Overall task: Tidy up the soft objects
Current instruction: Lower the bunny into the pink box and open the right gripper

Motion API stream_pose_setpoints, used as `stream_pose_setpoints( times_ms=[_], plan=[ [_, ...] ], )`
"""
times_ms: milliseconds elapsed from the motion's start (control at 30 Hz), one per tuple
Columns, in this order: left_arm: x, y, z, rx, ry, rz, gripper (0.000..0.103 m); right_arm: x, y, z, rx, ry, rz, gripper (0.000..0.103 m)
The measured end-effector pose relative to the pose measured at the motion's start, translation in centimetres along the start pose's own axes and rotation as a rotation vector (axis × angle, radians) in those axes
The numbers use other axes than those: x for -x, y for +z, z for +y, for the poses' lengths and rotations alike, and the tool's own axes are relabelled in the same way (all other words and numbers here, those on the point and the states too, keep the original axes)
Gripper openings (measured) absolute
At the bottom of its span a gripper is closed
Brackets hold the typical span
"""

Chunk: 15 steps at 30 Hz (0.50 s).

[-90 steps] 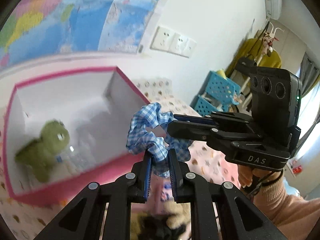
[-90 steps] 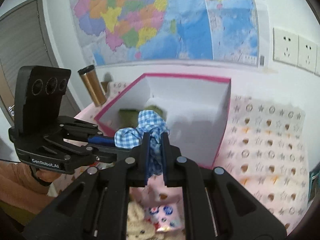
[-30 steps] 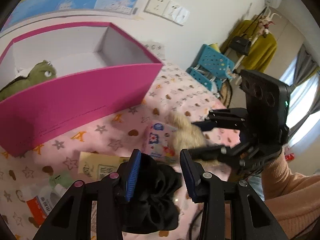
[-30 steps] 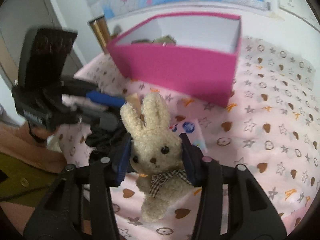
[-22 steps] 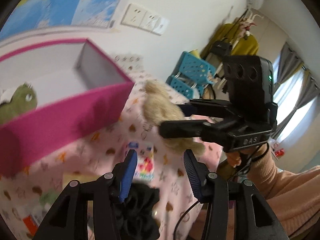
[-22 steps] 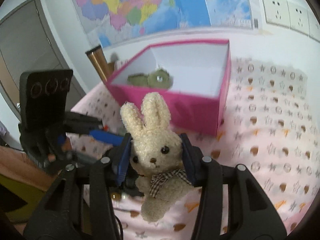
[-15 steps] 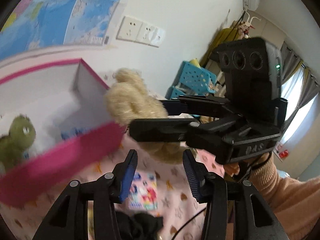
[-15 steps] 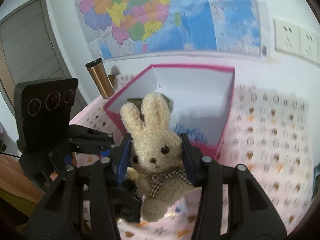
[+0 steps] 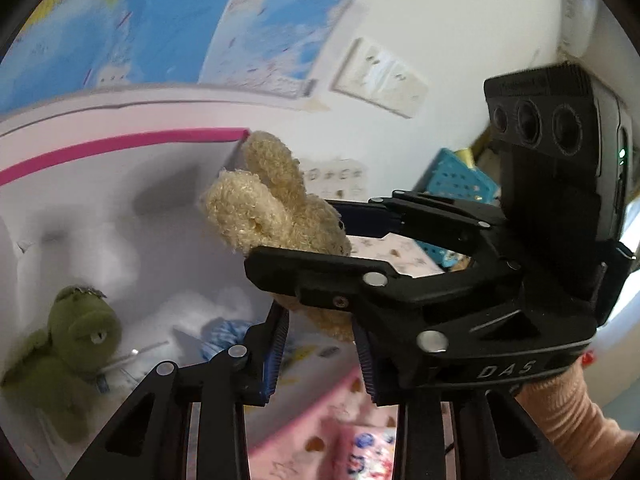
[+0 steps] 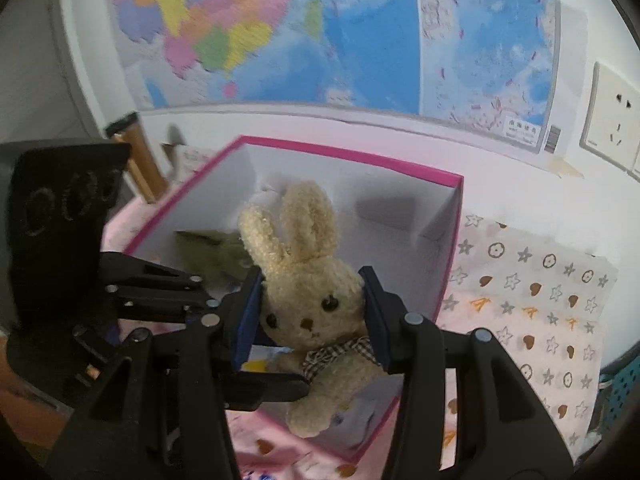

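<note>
my right claw [image 10: 312, 312] grips the bunny [image 10: 308, 300] upright over the pink box [image 10: 448, 272]. my left claw [image 9: 318, 344] looks empty, jaws just narrowed, probably nothing between them.

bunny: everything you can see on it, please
The bunny is a small cream plush with curly pile, two long upright ears, dark bead eyes, a brown nose and a checked bow at the neck. The right gripper clamps its head from both sides, so it hangs upright, facing that camera, body and feet dangling over the open pink box. In the left wrist view its lower body shows just past the left gripper fingertips; contact there is unclear.
</note>
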<state>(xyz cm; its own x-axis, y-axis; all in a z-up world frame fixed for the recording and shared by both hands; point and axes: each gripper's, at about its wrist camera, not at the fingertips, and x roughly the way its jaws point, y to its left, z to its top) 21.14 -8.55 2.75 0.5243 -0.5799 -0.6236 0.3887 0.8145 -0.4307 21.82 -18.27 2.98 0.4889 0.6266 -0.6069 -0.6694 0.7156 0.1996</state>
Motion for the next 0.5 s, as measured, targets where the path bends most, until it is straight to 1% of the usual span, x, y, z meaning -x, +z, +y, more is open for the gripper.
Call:
stream_pose_setpoints(
  times_ms=[67, 100, 133, 167, 200, 233, 267, 300, 433, 500],
  plan=[
    [-0.8, 0.4, 0.9, 0.018, 0.044, 0.021, 0.033, -1.4, 0.3, -0.6, -0.010, -0.023, 0.026, 0.050],
    [-1.0, 0.5, 1.4, 0.030, 0.075, 0.029, 0.035, -2.3, 0.5, -0.9, -0.017, -0.031, 0.050, 0.050],
    [-1.2, 0.6, 1.6, 0.035, 0.087, 0.033, 0.035, -3.2, 0.6, -1.2, -0.021, -0.045, 0.082, 0.050],
    [-1.6, 0.5, 2.1, 0.050, 0.121, 0.053, 0.037, -3.8, 0.7, -1.3, -0.023, -0.072, 0.100, 0.052],
    [-1.7, 0.5, 2.3, 0.057, 0.135, 0.059, 0.038, -4.4, 0.7, -1.3, -0.019, -0.109, 0.115, 0.056],
    [-1.8, 0.4, 2.5, 0.062, 0.149, 0.062, 0.040, -4.7, 0.7, -1.2, -0.010, -0.155, 0.124, 0.056],
    [-1.7, 0.2, 2.9, 0.073, 0.167, 0.065, 0.040, -4.5, 0.8, -1.0, 0.001, -0.191, 0.113, 0.056],
    [-1.4, 0.0, 3.0, 0.080, 0.178, 0.060, 0.040, -4.2, 0.8, -0.8, 0.007, -0.191, 0.096, 0.056],
    [0.1, -0.7, 3.1, 0.079, 0.200, 0.020, 0.041, -1.2, -0.3, 0.0, -0.009, -0.127, 0.024, 0.056],
    [1.5, -1.8, 2.6, 0.047, 0.204, -0.004, 0.041, 0.8, -1.3, 0.4, -0.019, -0.069, -0.006, 0.057]
  ],
)
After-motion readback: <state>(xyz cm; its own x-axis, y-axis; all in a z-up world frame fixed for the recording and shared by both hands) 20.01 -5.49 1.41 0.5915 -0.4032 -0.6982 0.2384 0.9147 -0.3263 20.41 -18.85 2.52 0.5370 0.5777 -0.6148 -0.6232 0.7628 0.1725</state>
